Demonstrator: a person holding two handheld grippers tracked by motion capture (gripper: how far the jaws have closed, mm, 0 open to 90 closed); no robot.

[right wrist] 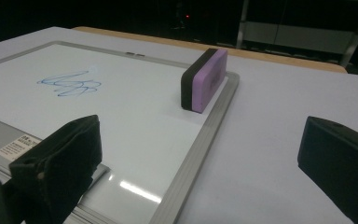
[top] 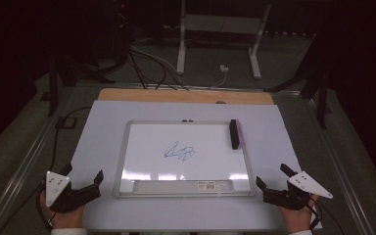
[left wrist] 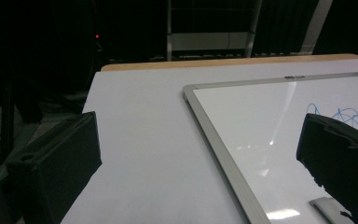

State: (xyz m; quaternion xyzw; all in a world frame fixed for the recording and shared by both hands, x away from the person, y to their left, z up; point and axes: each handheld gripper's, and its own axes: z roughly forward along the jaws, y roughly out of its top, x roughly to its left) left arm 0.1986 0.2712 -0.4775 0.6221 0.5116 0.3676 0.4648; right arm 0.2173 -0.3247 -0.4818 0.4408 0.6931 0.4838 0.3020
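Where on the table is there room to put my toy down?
The white sheet left of the whiteboard is bare, and so is the strip right of the eraser. The whiteboard is free around the blue scribble. The near corners are crowded by the left gripper and right gripper.

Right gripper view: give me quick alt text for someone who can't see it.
A purple and black eraser stands on its edge at the whiteboard's right rim, ahead of the open right gripper, whose jaws hold nothing. A blue scribble marks the board to the eraser's left. The board lies flat on a pale table.
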